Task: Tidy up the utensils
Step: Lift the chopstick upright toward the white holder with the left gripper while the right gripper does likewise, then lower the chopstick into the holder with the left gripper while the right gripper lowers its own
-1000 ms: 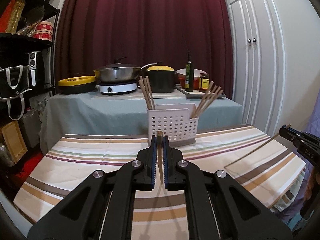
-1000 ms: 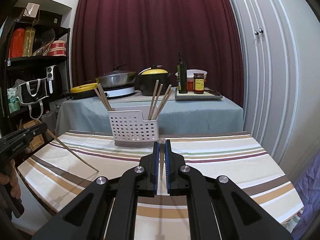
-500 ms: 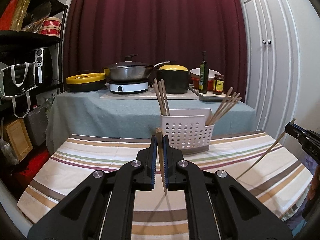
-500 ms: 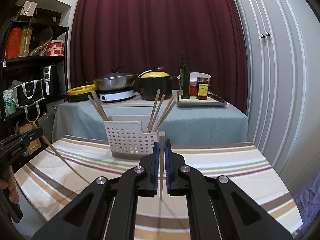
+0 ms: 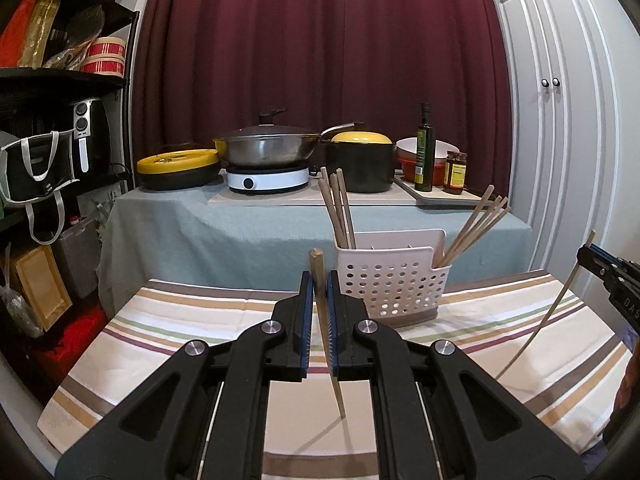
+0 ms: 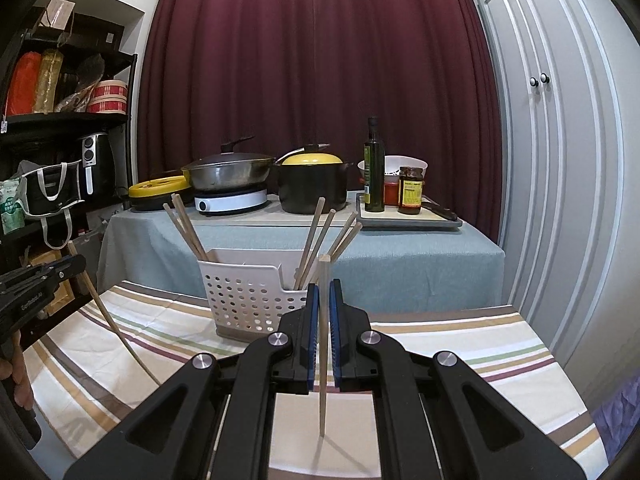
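I had each gripper closed on one chopstick over the striped desk (image 5: 208, 344). The left gripper (image 5: 319, 280) had its jaws pinched on a chopstick (image 5: 334, 368) that stood nearly upright, its thick end above the pads and its tip hanging over the cloth. The right gripper (image 6: 323, 292) gripped its chopstick (image 6: 322, 384) the same way, upright, tip just above the desk. The white caddy (image 6: 244, 300) sat on the far half of the desk, near its back edge, just ahead of both grippers. I counted three chopsticks (image 5: 338, 212) leaning in its left compartment and four (image 5: 476, 224) fanned out of its right one. The near half of the cloth lay open to the front and side edges. Behind stood a second desk (image 5: 172, 220) with pots.
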Action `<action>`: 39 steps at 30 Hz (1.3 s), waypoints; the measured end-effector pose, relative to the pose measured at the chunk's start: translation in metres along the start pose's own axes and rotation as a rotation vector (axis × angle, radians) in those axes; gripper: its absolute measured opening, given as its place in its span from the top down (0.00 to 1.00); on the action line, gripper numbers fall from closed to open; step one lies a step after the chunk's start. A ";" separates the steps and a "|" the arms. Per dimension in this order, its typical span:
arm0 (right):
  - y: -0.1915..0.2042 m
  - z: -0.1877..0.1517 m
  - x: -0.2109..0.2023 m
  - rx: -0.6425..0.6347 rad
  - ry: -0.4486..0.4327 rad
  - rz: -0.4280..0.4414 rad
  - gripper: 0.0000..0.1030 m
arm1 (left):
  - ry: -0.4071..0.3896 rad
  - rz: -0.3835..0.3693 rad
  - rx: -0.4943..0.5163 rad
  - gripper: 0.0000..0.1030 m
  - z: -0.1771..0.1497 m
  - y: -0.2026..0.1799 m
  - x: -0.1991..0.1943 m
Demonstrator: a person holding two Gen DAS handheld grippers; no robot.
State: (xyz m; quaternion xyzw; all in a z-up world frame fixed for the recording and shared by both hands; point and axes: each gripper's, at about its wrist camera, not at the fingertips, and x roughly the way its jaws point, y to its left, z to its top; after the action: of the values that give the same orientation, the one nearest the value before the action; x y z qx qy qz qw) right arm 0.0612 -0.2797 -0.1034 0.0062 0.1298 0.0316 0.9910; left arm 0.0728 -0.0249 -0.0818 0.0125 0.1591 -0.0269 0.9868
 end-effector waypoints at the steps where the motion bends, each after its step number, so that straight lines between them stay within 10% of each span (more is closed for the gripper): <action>1: 0.000 0.001 0.001 -0.003 -0.001 -0.001 0.94 | 0.000 0.000 -0.001 0.93 0.001 0.000 0.002; 39: 0.010 0.014 0.023 -0.012 -0.015 0.049 0.94 | 0.017 -0.055 -0.010 0.93 0.013 0.002 0.025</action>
State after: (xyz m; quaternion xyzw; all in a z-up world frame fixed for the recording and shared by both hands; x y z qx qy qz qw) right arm 0.0860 -0.2683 -0.0955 0.0036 0.1218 0.0568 0.9909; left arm 0.1005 -0.0241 -0.0775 0.0033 0.1681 -0.0531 0.9843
